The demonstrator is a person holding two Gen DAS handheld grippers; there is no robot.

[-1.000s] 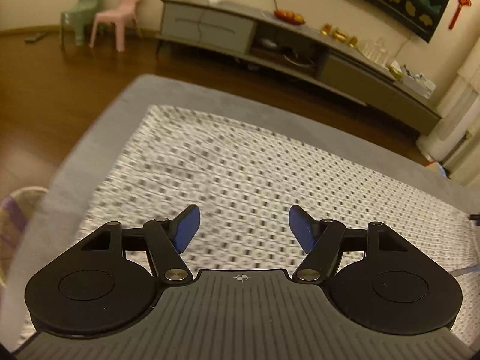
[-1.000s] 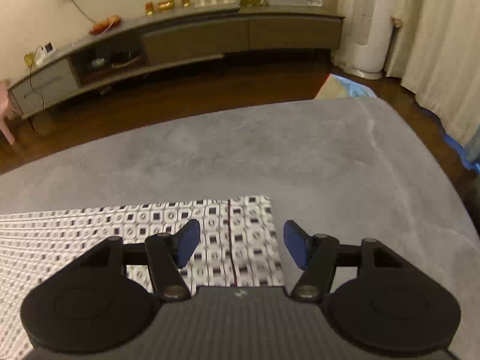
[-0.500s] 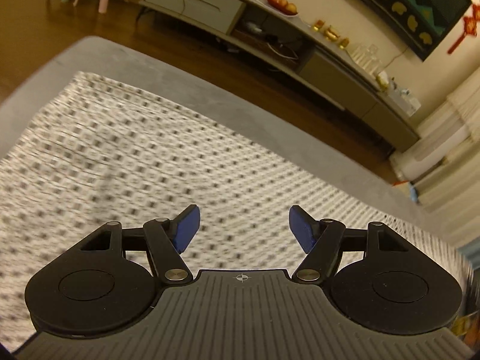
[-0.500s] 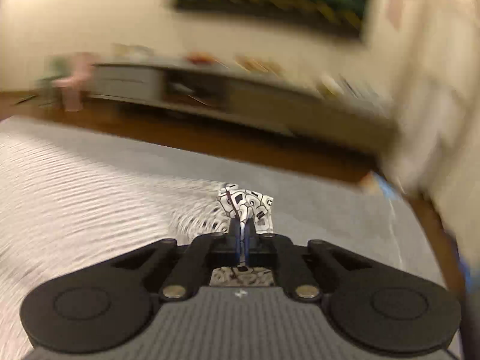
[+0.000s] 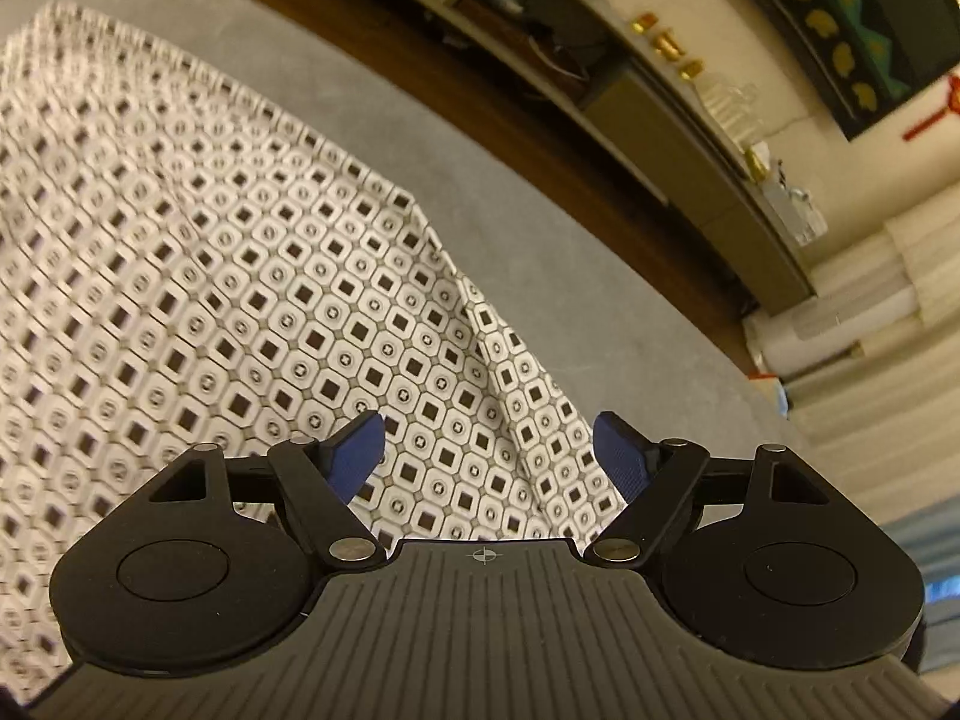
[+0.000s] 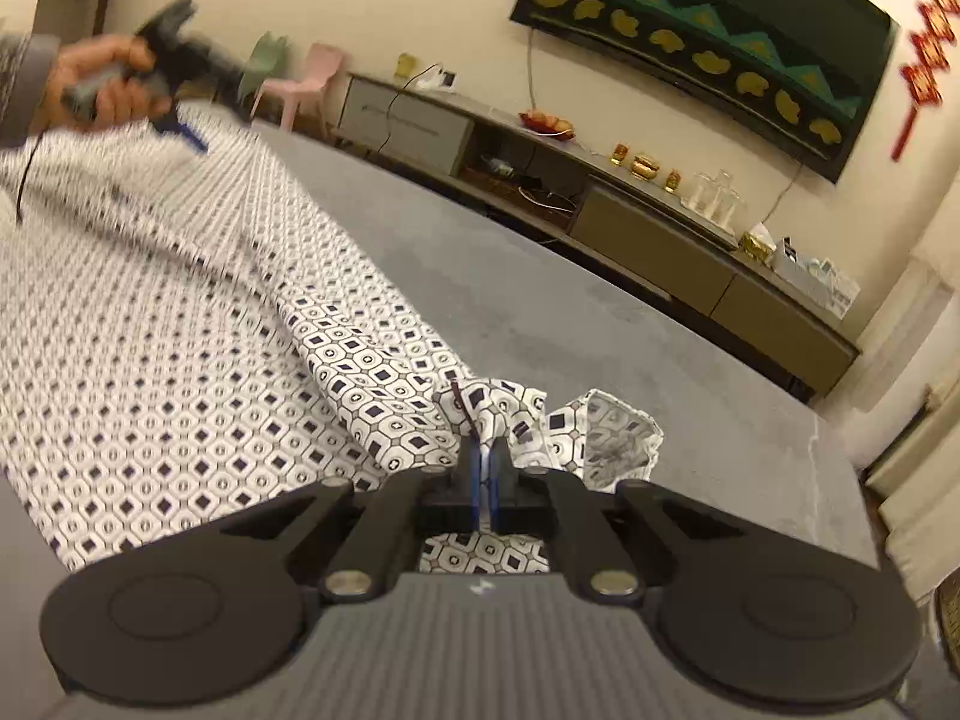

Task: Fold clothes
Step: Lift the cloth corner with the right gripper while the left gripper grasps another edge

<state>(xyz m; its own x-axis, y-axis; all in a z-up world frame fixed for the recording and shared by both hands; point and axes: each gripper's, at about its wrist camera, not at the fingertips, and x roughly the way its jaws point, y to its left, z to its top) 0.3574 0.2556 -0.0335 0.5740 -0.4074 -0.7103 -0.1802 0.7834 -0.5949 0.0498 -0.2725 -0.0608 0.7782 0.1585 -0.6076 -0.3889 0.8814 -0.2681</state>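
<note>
Lying spread across a grey worktop (image 6: 600, 312), the patterned cloth (image 5: 252, 276) is white with a close grid of rounded octagons, each holding a dark square or a small ring; it covers the left and near part of the surface, with its far edge running diagonally and a raised fold near its right corner; in the right wrist view that corner is bunched up and crumpled, its paler underside showing at the right; the right claw (image 6: 483, 468) is closed tight on this bunched corner, blue pads pressed together with fabric pinched between them and a small dark tag or thread sticking up just above; the left claw (image 5: 489, 450) hovers over the cloth with its blue fingers (image 5: 354, 456) spread wide and nothing between them; from the right wrist view the left claw appears again at far left, gripped by a hand (image 6: 102, 84) with a grey sleeve, but motion blur makes its fingers hard to read there; the cloth under that hand is smeared by blur too; the near edge of the cloth is hidden behind both claw bodies, and its left side is cut off by the frame; a long low cabinet (image 6: 600, 204) stands against the far wall.
</note>
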